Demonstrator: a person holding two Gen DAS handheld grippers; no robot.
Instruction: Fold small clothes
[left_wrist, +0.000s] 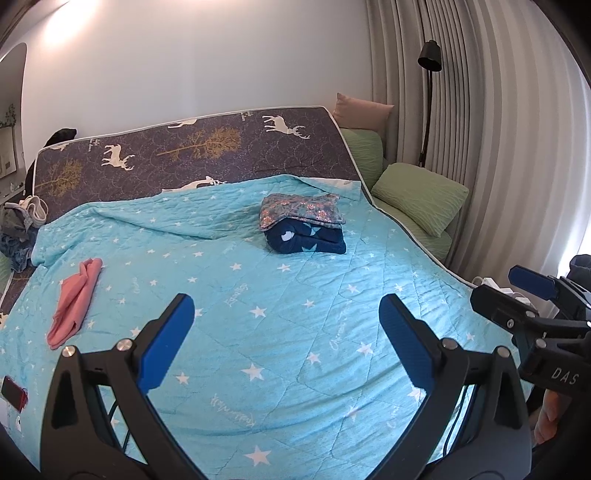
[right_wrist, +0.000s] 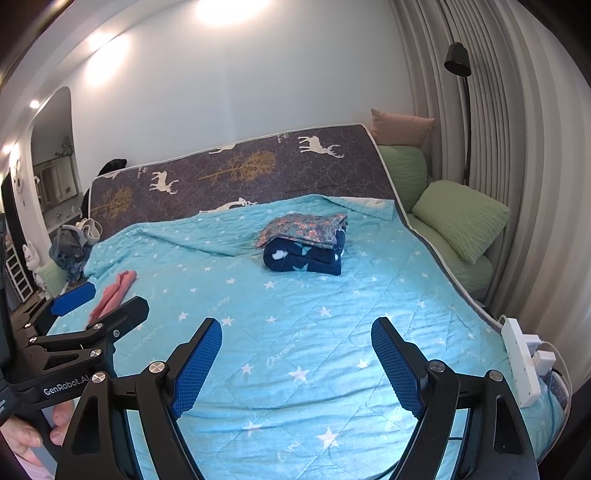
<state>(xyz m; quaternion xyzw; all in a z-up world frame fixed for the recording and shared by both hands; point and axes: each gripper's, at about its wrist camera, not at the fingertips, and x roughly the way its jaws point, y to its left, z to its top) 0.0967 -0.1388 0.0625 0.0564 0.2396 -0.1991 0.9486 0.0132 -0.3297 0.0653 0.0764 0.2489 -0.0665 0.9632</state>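
Note:
A pink garment (left_wrist: 75, 302) lies crumpled on the left of the light blue star quilt (left_wrist: 258, 314); it also shows in the right wrist view (right_wrist: 112, 293). A folded floral cloth (left_wrist: 301, 210) rests on a folded navy cloth (left_wrist: 306, 240) near the far middle of the bed, also seen in the right wrist view (right_wrist: 304, 227), (right_wrist: 303, 258). My left gripper (left_wrist: 286, 343) is open and empty above the near quilt. My right gripper (right_wrist: 295, 365) is open and empty beside it. Each gripper shows at the edge of the other's view.
A pile of unfolded clothes (left_wrist: 18, 229) sits at the bed's far left. Green pillows (left_wrist: 421, 199) and a floor lamp (left_wrist: 428, 92) stand right by the curtain. A white power strip (right_wrist: 522, 362) lies at the bed's right edge. A phone (left_wrist: 14, 391) lies near left.

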